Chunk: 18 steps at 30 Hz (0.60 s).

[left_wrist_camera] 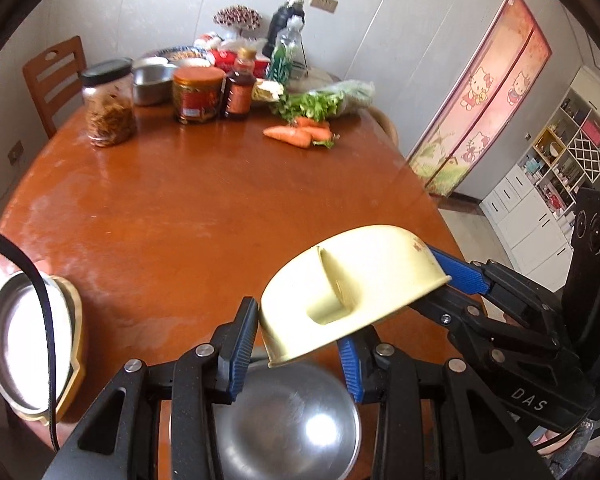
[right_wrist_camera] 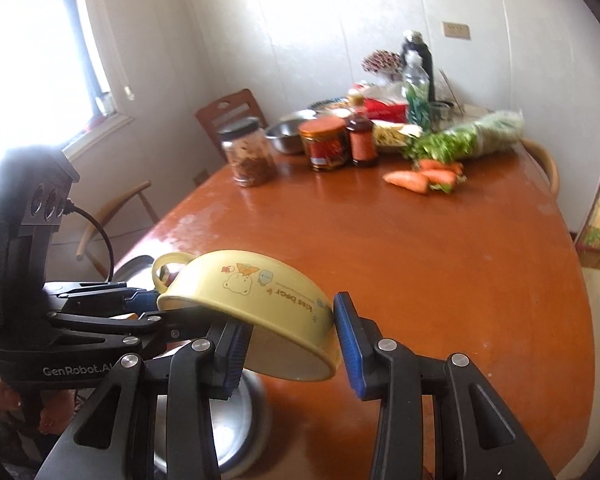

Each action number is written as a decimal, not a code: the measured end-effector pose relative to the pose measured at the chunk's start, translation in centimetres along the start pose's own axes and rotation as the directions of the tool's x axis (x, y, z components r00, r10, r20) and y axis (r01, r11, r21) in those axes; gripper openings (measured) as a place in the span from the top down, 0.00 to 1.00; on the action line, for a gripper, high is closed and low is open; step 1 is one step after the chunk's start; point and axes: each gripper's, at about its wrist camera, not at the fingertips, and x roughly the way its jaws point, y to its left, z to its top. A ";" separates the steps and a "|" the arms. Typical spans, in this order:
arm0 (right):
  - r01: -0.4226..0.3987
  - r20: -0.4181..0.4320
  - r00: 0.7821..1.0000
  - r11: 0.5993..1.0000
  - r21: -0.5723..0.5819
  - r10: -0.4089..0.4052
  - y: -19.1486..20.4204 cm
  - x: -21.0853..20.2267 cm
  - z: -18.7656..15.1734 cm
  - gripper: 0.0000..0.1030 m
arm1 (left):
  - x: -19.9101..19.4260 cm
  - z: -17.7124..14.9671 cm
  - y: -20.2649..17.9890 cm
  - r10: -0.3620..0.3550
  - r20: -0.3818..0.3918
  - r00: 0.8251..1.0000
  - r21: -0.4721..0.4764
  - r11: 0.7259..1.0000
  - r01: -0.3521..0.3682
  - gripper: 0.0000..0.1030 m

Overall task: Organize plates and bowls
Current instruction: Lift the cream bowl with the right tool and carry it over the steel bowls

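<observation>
Currently: both grippers clamp yellow bowl (left_wrist_camera: 352,292) | left gripper (left_wrist_camera: 296,344) pinches its rim, lower centre | right gripper (right_wrist_camera: 288,344) pinches opposite rim | bowl tilted, above steel bowl (left_wrist_camera: 288,420) on table (left_wrist_camera: 204,208)

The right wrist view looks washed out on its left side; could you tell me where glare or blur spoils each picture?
Right wrist view: the window is blown out white, and sheen streaks the table. Left wrist view: glare whitens the steel tray, a hotspot sits on the steel bowl, and both views bend at the edges.
</observation>
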 end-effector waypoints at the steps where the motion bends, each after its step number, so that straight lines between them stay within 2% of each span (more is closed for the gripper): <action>1: -0.002 0.006 1.000 1.000 -0.008 0.002 0.8 -0.4 -0.1 0.58 | -0.7 -0.3 0.2 0.002 0.007 1.000 0.004 1.000 -0.002 0.63; 10: -0.022 0.044 0.999 0.998 -0.054 0.024 7.0 -2.7 -2.3 0.58 | -5.7 -4.2 1.9 0.036 0.042 0.998 0.019 0.999 -0.037 0.63; 18: -0.084 0.003 0.996 0.996 -0.033 0.084 9.7 -2.2 -5.0 0.58 | -7.1 -7.0 3.4 0.081 0.022 0.996 0.010 0.997 -0.081 0.63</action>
